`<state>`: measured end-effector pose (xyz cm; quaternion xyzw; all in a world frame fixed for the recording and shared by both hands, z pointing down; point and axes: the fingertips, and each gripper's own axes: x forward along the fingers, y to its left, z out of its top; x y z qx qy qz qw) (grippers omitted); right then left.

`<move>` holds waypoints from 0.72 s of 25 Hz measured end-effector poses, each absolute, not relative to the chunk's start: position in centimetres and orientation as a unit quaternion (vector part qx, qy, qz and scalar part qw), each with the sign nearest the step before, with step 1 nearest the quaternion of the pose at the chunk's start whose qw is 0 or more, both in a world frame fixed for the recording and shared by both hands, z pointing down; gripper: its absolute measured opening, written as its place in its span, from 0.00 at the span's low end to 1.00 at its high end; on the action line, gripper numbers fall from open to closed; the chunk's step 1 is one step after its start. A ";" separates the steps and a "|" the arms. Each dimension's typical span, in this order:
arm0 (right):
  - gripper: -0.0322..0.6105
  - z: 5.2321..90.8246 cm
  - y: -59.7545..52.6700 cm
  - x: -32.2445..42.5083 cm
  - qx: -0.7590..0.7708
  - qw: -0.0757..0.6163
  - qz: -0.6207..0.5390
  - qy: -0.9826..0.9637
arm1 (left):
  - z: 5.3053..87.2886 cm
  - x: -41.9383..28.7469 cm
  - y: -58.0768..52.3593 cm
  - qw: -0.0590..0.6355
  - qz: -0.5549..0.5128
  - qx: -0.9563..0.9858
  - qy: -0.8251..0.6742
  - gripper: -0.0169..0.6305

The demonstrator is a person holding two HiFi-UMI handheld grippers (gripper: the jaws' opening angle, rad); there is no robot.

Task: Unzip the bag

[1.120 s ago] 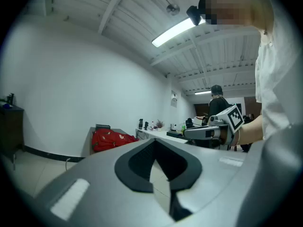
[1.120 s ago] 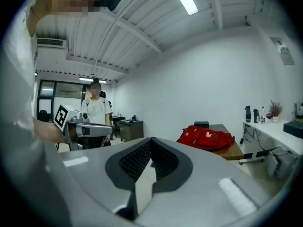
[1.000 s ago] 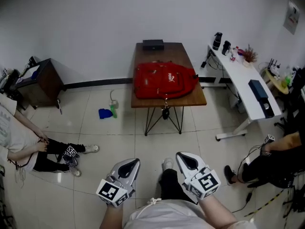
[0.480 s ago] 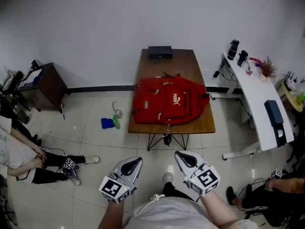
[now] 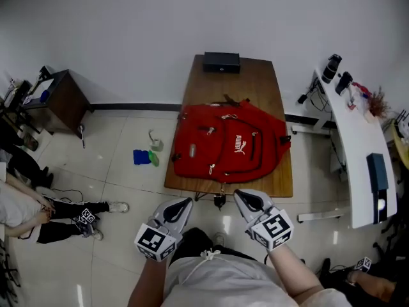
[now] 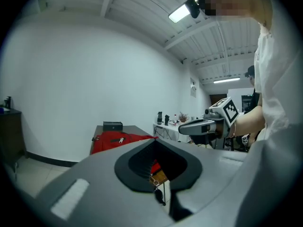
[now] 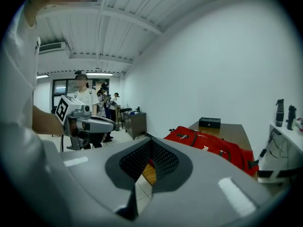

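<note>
Red fabric backpack (image 5: 227,149): lies flat with its front side up on the near half of the tabletop; white logo and several zip pulls show on top; its left side reaches a little over the left edge.
Tabletop (image 5: 255,85): brown wood, long and narrow, on thin black metal legs; its far end stands at the wall.
Black flat box (image 5: 222,61): on the far end of the tabletop, well apart from the backpack.
Left gripper (image 5: 184,203): jaws together, nothing between them; it hangs over the floor just before the near edge of the tabletop, pointing at the backpack and not touching it.
Right gripper (image 5: 241,196): jaws closed and empty; beside the left one, also short of the tabletop edge.
Floor (image 5: 121,190): pale glossy tiles; a blue object (image 5: 141,157) and a green object (image 5: 154,158) lie left of the tabletop.
Wall (image 5: 128,31): plain white, with a dark skirting strip.
White desk (image 5: 358,165): at the right, carrying bottles and a dark flat device.
Dark wooden cabinet (image 5: 61,101): at the left, near the wall.
Seated person (image 5: 25,206): on the floor at the far left.
</note>
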<state>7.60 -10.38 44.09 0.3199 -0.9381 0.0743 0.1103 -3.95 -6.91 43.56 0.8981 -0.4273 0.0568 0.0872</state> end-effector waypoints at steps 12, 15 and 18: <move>0.05 49.6 -18.0 4.1 0.329 0.155 0.139 -0.921 | 46.5 -4.9 -16.0 0.121 0.083 0.906 -0.398 0.02; 0.06 52.4 -19.4 2.7 0.330 0.186 0.156 -0.912 | 48.1 -4.6 -17.9 0.115 0.107 0.914 -0.373 0.02; 0.12 55.8 -20.8 1.5 0.325 0.227 0.181 -0.900 | 49.9 -4.1 -20.2 0.118 0.120 0.920 -0.355 0.02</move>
